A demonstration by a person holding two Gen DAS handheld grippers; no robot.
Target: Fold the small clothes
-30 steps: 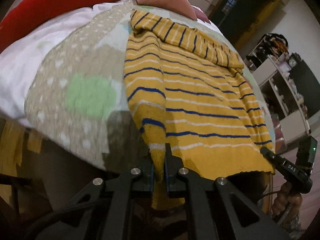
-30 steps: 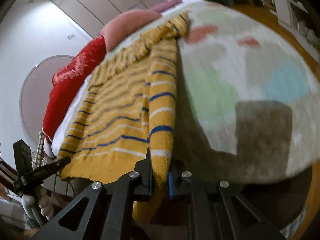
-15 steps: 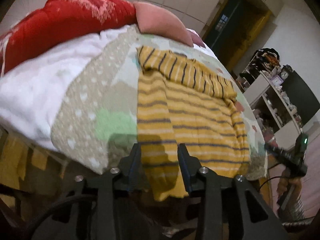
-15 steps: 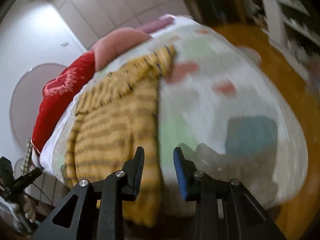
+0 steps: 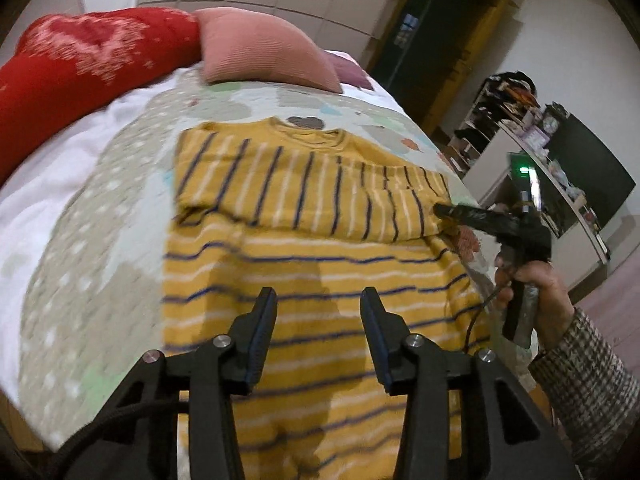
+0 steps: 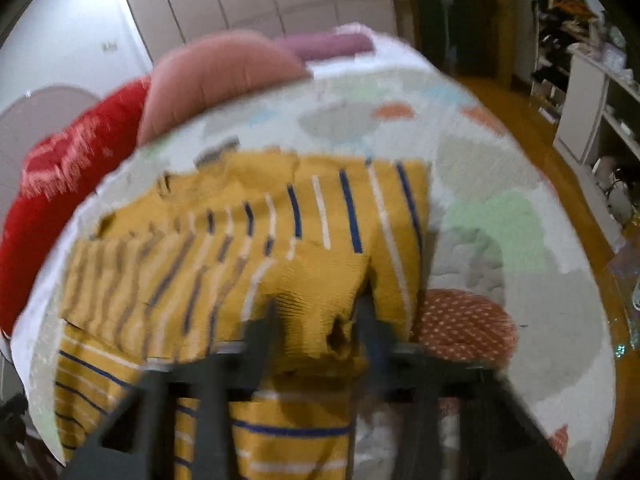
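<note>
A yellow sweater (image 5: 320,248) with blue and white stripes lies flat on the patterned bedspread (image 5: 100,216), its sleeves folded across the chest. My left gripper (image 5: 318,300) hangs open above the lower body of the sweater, holding nothing. In the left wrist view my right gripper (image 5: 480,218), held by a hand (image 5: 532,288), reaches the sleeve end at the sweater's right edge. The right wrist view is blurred. In it my right gripper (image 6: 316,314) stands open, with the ribbed cuff (image 6: 316,304) of the sweater (image 6: 248,232) lying between its fingers.
A red cushion (image 5: 80,64), a pink pillow (image 5: 260,52) and a purple pillow (image 6: 328,44) lie at the head of the bed. White shelves (image 5: 552,184) full of items stand to the right. Wooden floor (image 6: 560,168) runs beside the bed.
Both grippers were shut on the sweater's hem, then opened and let it go. The right gripper has moved up to the sleeve cuff. The left one has risen over the lower body.
</note>
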